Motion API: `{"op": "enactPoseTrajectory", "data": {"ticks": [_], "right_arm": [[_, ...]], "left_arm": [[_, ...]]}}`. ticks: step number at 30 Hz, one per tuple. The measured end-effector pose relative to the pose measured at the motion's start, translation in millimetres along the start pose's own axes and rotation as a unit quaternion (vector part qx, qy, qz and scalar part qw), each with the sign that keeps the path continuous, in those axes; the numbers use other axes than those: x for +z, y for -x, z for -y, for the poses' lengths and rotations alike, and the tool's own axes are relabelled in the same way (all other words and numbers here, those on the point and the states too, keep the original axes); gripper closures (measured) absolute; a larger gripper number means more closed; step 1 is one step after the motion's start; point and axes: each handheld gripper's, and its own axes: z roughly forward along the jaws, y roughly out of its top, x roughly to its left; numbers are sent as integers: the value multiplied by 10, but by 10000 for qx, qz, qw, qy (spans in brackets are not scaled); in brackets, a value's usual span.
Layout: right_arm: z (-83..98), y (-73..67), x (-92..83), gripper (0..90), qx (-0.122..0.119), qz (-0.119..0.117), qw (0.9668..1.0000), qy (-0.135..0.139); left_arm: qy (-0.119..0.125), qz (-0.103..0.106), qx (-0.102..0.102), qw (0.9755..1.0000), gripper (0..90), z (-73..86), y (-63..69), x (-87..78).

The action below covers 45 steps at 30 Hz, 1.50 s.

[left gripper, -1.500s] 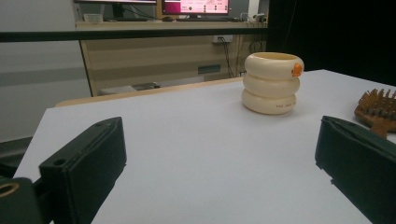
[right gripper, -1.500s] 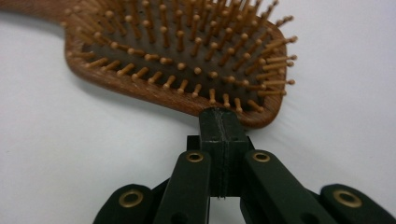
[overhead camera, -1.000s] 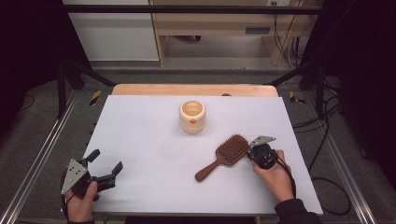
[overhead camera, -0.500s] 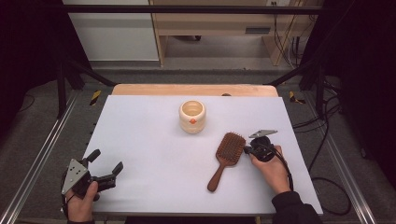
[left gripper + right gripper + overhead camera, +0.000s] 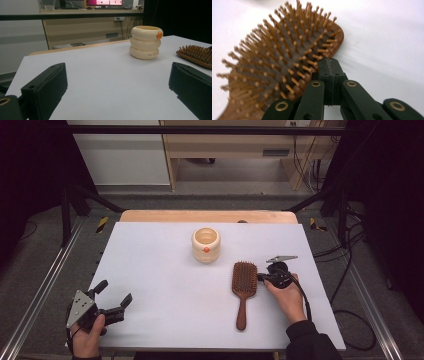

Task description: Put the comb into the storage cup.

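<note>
High view, left edge: the left gripper [image 5: 111,301] rests at the near-left corner of the table [image 5: 150,270], its jaws spread wide with nothing between them.
Left gripper view: bare white tabletop lies between the two black jaws; the cup and the bristles of the brush sit well beyond them, toward the right.
Cup: the cream, ribbed cup [image 5: 206,244] stands upright near the middle of the table's far half, apart from the brush; what is inside it I cannot tell.
Brush: the wooden hairbrush [image 5: 243,287] lies bristles up, right of centre, its long axis running near to far, handle toward the person, head toward the cup.
Right gripper: the right gripper [image 5: 261,278] is just beside the right edge of the brush head, jaws pressed fully together on nothing, the tips at that edge.
Nearer hand: the right, by far; the left is well apart from the brush.
Judgement: the closed tips look set to nudge the brush head sideways.
</note>
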Motion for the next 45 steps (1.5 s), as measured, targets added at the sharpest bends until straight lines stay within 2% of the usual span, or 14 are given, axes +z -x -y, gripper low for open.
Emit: {"op": "enactPoseTrajectory", "data": {"ticks": [9,16,24,27,34,45], "right_arm": [[-169,-95,77,900,-246,76,9995,-175],[-200,-112,155,900,-288,14,9992,-285],[-264,-166,185,900,-438,32,9988,-232],[-263,-163,189,900,-406,140,9988,-226],[-248,-166,70,900,-413,310,9987,-31],[-165,-281,-192,900,-588,314,9977,149]], "left_arm": [[-20,30,-4,10000,19,2,0,5],[-37,38,4,10000,19,3,3,8],[-45,38,9,10000,19,3,3,9],[-43,37,9,10000,19,2,0,4],[-36,24,0,10000,19,1,-5,2],[-34,-14,7,10000,19,0,-15,-10]]}}
